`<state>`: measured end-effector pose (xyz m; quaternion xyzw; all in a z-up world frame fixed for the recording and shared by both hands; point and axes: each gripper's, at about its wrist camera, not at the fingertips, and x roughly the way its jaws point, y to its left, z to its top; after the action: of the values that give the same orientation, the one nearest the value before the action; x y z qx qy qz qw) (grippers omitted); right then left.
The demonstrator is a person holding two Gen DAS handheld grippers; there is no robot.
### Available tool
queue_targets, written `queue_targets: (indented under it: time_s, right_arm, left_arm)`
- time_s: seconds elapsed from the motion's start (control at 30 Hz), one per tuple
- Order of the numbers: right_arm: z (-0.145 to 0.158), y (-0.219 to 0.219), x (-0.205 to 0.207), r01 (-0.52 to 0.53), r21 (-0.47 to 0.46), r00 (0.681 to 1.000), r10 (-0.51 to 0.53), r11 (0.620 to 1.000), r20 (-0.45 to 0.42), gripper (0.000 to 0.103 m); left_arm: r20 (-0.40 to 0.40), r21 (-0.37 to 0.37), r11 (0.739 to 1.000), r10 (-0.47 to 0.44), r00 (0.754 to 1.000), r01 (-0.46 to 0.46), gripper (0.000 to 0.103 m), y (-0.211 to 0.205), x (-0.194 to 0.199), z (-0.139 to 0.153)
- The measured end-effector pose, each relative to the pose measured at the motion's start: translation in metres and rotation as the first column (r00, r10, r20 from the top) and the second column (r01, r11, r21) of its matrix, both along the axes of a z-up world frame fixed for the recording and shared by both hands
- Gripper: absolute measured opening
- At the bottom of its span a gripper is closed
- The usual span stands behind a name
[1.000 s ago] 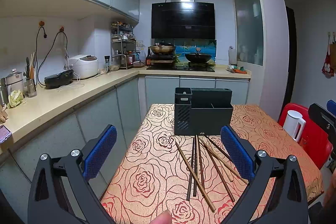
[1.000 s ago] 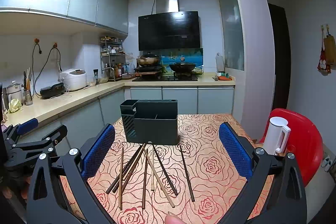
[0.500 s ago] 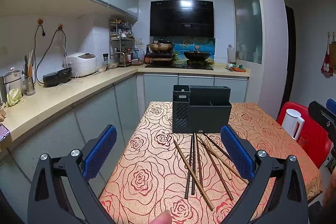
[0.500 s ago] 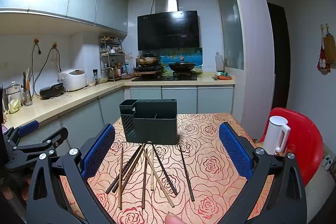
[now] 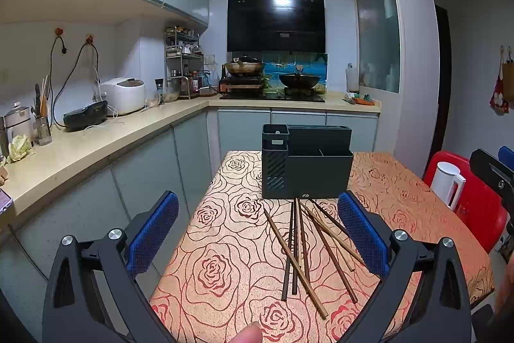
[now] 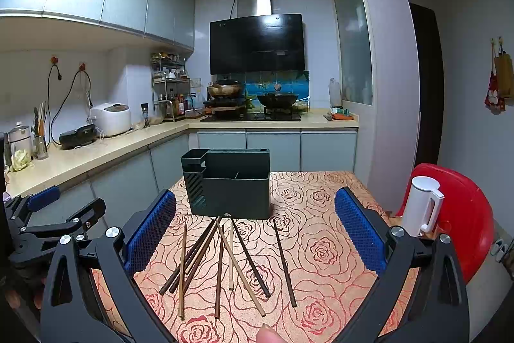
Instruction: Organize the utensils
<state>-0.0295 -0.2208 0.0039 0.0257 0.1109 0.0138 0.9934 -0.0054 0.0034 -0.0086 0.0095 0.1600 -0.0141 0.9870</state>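
Observation:
A dark, empty utensil holder (image 5: 305, 166) (image 6: 229, 185) with several compartments stands upright on the rose-patterned table (image 5: 225, 262) (image 6: 321, 246). Several wooden chopsticks (image 5: 302, 249) (image 6: 225, 259), dark and light, lie scattered and crossing on the cloth just in front of it. My left gripper (image 5: 257, 196) hovers open above the table's near left part, nothing between its blue pads (image 5: 151, 233). The right gripper (image 6: 256, 193) is open too, facing the holder, with the chopsticks below and between its fingers. The left gripper's body (image 6: 48, 214) shows at the right view's left edge.
A white kettle (image 5: 446, 185) (image 6: 420, 208) sits on a red chair (image 6: 465, 214) right of the table. A kitchen counter (image 5: 96, 143) with appliances runs along the left, close to the table's left edge. A person's thumb tip (image 5: 247, 333) shows at the bottom.
The left view has drifted slightly, so the holder and chopsticks sit a little higher and further left. The right view is almost unchanged. Both grippers stayed open.

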Motion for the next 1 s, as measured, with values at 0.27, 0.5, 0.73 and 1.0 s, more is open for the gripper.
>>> queue_targets:
  time_s: [0.27,0.5,0.73,1.0]
  right_arm:
    - [-0.004,0.002,0.003,-0.001,-0.009,1.000,0.001,1.000,-0.011,0.096]
    - [-0.007,0.004,0.005,0.002,-0.017,1.000,-0.002,1.000,-0.019,0.096]
    - [-0.015,-0.001,0.012,0.027,-0.036,0.999,-0.029,0.999,-0.038,0.096]
    - [-0.038,-0.016,0.019,0.046,-0.055,0.993,-0.052,0.997,-0.108,0.096]
  left_arm:
    - [-0.017,0.005,1.000,-0.007,1.000,0.007,0.096,-0.002,0.002,-0.005]
    - [-0.033,0.006,1.000,-0.009,0.999,0.010,0.096,-0.003,0.004,-0.008]
    - [-0.069,0.032,0.999,-0.013,0.998,0.015,0.096,-0.003,0.008,-0.019]
    - [-0.148,0.047,0.997,-0.058,0.987,0.065,0.096,-0.015,0.012,-0.048]
